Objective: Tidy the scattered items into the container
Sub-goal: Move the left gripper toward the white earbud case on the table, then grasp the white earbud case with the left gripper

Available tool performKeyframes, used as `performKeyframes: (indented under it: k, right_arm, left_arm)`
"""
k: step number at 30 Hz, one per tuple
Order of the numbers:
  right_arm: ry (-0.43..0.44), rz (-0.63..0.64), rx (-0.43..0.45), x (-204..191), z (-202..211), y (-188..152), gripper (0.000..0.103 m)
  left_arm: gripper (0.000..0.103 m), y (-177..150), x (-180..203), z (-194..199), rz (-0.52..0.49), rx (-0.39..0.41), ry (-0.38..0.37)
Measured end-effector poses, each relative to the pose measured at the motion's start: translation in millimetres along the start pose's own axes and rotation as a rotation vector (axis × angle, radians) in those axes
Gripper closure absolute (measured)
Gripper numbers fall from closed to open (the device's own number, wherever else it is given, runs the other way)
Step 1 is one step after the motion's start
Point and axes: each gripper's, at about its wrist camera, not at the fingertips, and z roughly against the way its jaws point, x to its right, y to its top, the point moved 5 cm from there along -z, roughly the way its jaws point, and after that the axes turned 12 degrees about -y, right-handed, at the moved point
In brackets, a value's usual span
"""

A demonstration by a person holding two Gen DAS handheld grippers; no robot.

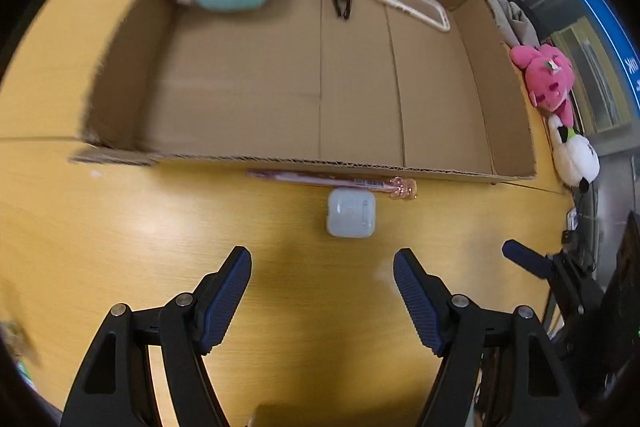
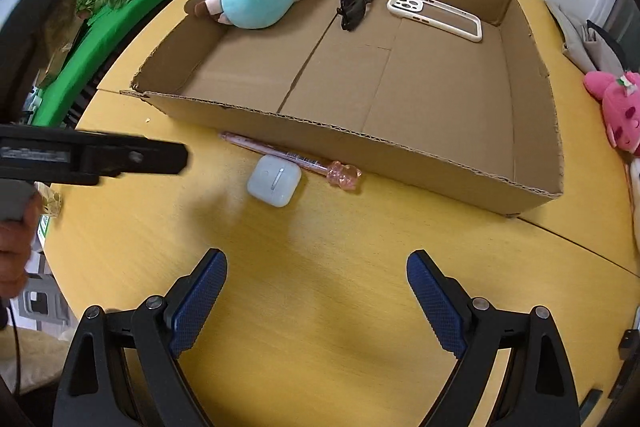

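Your left gripper (image 1: 322, 269) and right gripper (image 2: 316, 273) are both spread wide, holding nothing, low in frame; the white earbud case (image 1: 351, 213) and pink pen (image 1: 332, 181) lie mid-frame, just outside the cardboard box's (image 1: 304, 163) near wall

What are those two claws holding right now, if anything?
Nothing. The left gripper and right gripper are both open and empty above the table. The earbud case and pen lie untouched outside the box.

Yellow wooden table (image 2: 320, 247), perhaps round
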Motion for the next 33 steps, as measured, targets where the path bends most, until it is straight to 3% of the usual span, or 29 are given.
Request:
performKeyframes:
  k: [4,12,15,17,19,27,33]
  right_arm:
    - [0.006,0.001,-0.034,3.8,-7.4,0.8,0.009]
    - [0.026,-0.011,-0.074,8.1,-23.5,-6.7,0.009]
    - [0.027,-0.028,-0.089,13.5,-27.6,-10.8,0.009]
    - [0.027,-0.04,-0.099,17.3,-30.8,-12.8,0.009]
    - [0.026,-0.05,-0.104,20.3,-32.8,-13.8,0.009]
    - [0.071,-0.138,-0.11,26.1,-33.2,-10.8,0.009]
    - [0.188,-0.317,-0.099,43.2,-29.4,6.7,0.009]
  left_arm:
    - [0.03,-0.3,1.4,-34.3,0.011,-0.062,0.005]
    - [0.03,5.1,7.5,-73.1,-0.003,-0.113,0.044]
    - [0.039,1.7,7.7,-82.5,-0.015,-0.14,0.058]
    - [0.047,-0.4,11.8,-83.6,-0.051,-0.14,0.075]
    - [0.061,-2.3,13.6,-83.5,-0.068,-0.141,0.076]
    - [0.062,-22.8,15.2,-68.9,-0.096,-0.142,0.02]
    - [0.062,-35.3,41.9,-32.7,-0.24,-0.086,-0.047]
